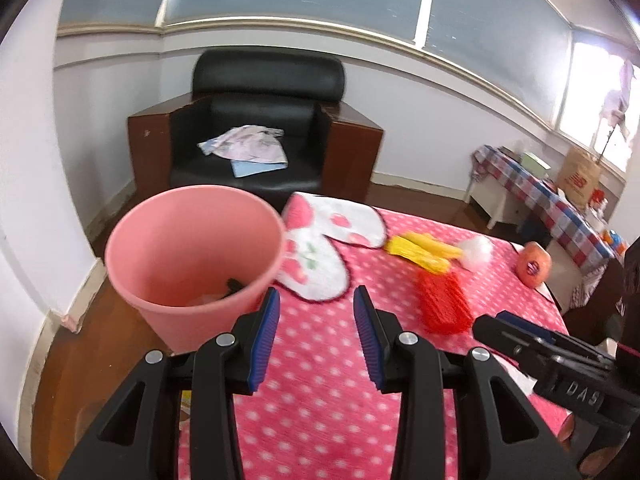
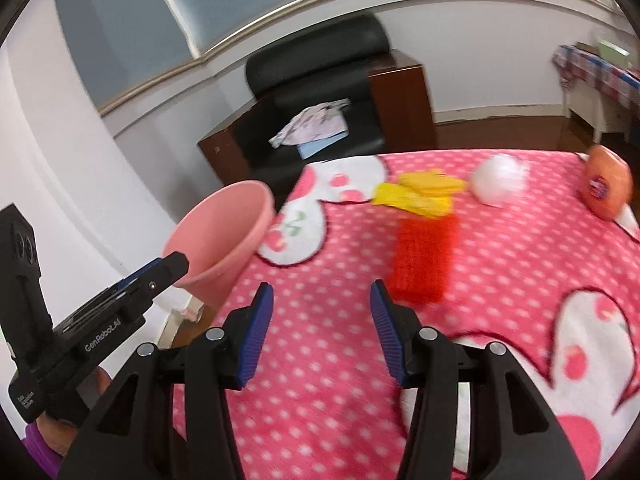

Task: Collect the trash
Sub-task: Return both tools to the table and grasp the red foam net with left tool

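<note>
Both tools are empty. The left gripper [image 1: 316,300] has its jaws apart with nothing between them, and so does the right gripper [image 2: 322,300].

The pink bin [image 1: 192,256] stands at the near left edge of the bed, with some dark and pale bits already at its bottom. The trash left to pick up lies on the pink dotted blanket [image 1: 320,380], farther off and to the right. The red mesh piece [image 2: 424,256] is nearest. Its long side runs from near to far. Just beyond it lie yellow wrappers [image 2: 420,194], stretched left to right. A white crumpled ball [image 2: 500,182] sits to their right, and an orange packet [image 2: 606,182] is at the far right, close to the bed's edge.

The mesh looks thin and flat, so the jaws might pinch the soft blanket too. The orange packet could get bumped off the bed. The bin looks light, and a knock could tip it.
</note>
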